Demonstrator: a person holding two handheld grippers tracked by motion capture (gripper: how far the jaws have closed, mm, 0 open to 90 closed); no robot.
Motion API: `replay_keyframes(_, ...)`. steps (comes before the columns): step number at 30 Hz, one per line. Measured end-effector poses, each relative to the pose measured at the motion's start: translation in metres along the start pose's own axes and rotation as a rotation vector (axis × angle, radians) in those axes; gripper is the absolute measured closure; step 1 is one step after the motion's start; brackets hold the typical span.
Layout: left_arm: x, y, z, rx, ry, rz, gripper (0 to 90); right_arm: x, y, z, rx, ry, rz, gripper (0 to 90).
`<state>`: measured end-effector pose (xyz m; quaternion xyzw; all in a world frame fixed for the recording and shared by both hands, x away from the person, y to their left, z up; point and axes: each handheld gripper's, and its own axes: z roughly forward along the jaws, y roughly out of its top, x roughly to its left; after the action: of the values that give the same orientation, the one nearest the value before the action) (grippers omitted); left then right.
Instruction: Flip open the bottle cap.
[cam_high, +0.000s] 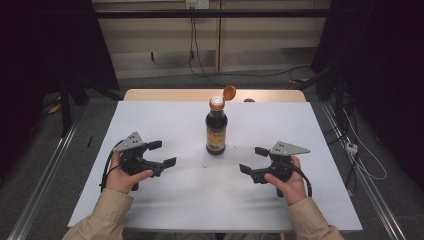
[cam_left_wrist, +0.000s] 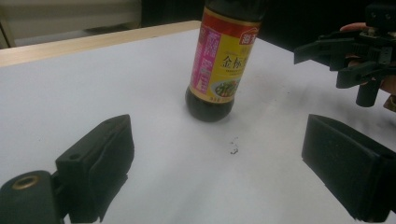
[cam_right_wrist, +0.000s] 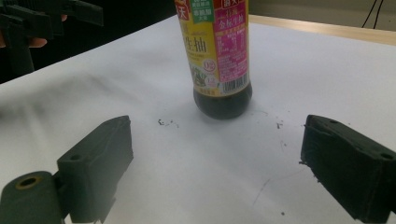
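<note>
The upright dark glass sauce bottle (cam_high: 216, 131) stands mid-desk between the wide-open left gripper (cam_high: 163, 153) and wide-open right gripper (cam_high: 253, 160), roughly equidistant.

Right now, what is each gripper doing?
Left gripper: open, holding nothing, short of the bottle.
Right gripper: open, holding nothing.

In both gripper views the bottle (cam_left_wrist: 218, 60) is cut off by the top edge, so its neck and cap are out of frame. Its label print (cam_right_wrist: 219, 42) is too small to read. In the high view, the specks (cam_high: 205, 164) on the surface (cam_high: 165, 120) are too small to identify. The sleeves (cam_high: 102, 220) run off the bottom edge.
</note>
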<state>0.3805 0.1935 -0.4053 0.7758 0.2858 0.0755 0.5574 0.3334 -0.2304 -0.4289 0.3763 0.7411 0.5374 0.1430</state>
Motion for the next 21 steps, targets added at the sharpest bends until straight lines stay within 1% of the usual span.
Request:
replay_keyframes(3, 0.000, -0.004, -0.002, 0.006, 0.004, 0.002, 9.0, 0.000, -0.003, -0.003, 0.006, -0.004, -0.006, 8.8)
replay_keyframes(10, 0.000, -0.008, -0.007, 0.000, 0.010, -0.003, 9.0, -0.002, -0.008, -0.012, 0.003, -0.017, -0.001, 9.0)
replay_keyframes(11, 0.000, -0.009, -0.008, -0.003, 0.004, -0.006, 9.0, -0.002, -0.009, -0.013, 0.002, -0.019, 0.000, 9.0)
replay_keyframes(13, 0.000, -0.010, -0.009, 0.005, 0.003, -0.004, 9.0, -0.003, -0.010, -0.016, 0.001, -0.024, -0.003, 9.0)
replay_keyframes(15, 0.000, -0.012, -0.009, 0.007, 0.005, -0.011, 9.0, -0.004, -0.011, -0.018, 0.001, -0.026, -0.001, 9.1)
replay_keyframes(21, 0.000, -0.017, -0.013, 0.012, 0.011, -0.015, 9.0, -0.006, -0.015, -0.024, 0.007, -0.040, -0.011, 9.2)
